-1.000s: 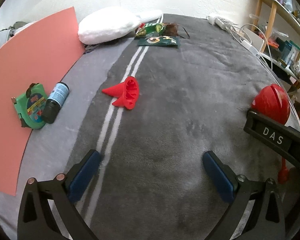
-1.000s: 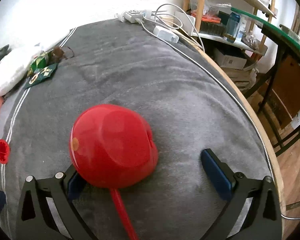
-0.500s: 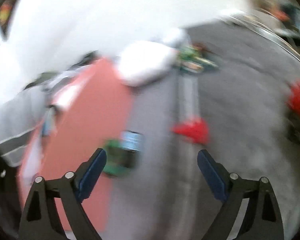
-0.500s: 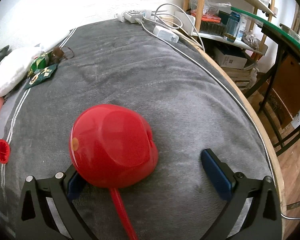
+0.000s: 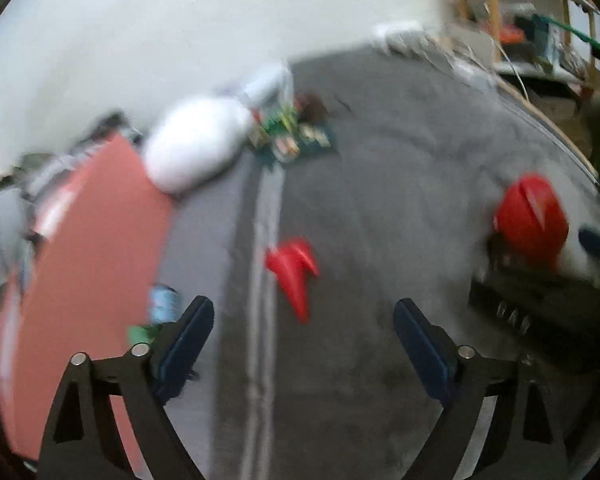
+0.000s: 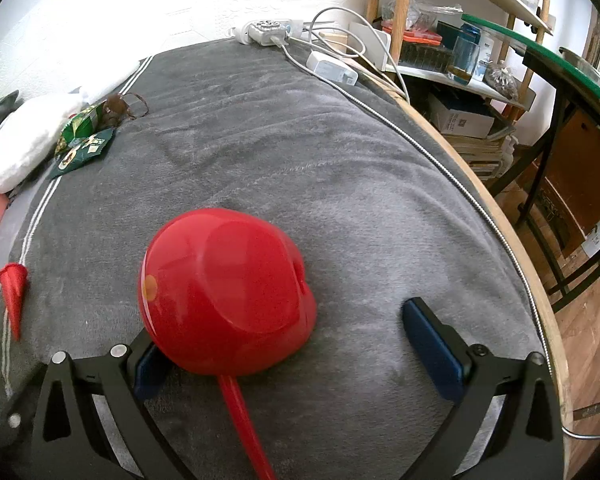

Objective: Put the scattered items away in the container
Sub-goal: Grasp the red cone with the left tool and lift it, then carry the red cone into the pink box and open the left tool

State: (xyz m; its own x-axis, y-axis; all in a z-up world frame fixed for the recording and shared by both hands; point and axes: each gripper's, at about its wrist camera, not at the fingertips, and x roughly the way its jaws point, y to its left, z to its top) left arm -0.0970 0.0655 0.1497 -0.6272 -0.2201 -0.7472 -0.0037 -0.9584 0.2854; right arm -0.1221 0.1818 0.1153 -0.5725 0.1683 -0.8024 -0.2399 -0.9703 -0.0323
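1. My left claw (image 5: 300, 344) hangs over the grey blanket (image 5: 380, 208) with its jaws apart and nothing between them; they have just been closing a little, but a broad gap is left.
2. Past my left fingertips, on the blanket just right of the pale double stripe (image 5: 266, 216), lies the red cone (image 5: 294, 270), tip toward me. It touches neither pad.
3. Behind my left pad (image 5: 188, 340) a small bottle with a blue label (image 5: 163, 303) and something green (image 5: 142, 332) peek out, at the edge of the salmon board (image 5: 88, 280). The view is blurred, so I cannot say more about them.
4. Farther off sit a white pillow (image 5: 196, 148) and green snack packets (image 5: 290, 136).
5. My right claw (image 6: 300, 344) is spread wide too. The upturned red bowl (image 6: 224, 292) with its red stem (image 6: 244, 424) rests on the blanket between the pads, against the left pad (image 6: 150, 368) and well apart from the right one, so it is not clamped.
6. From the right camera the cone appears at the far left, near the stripe.
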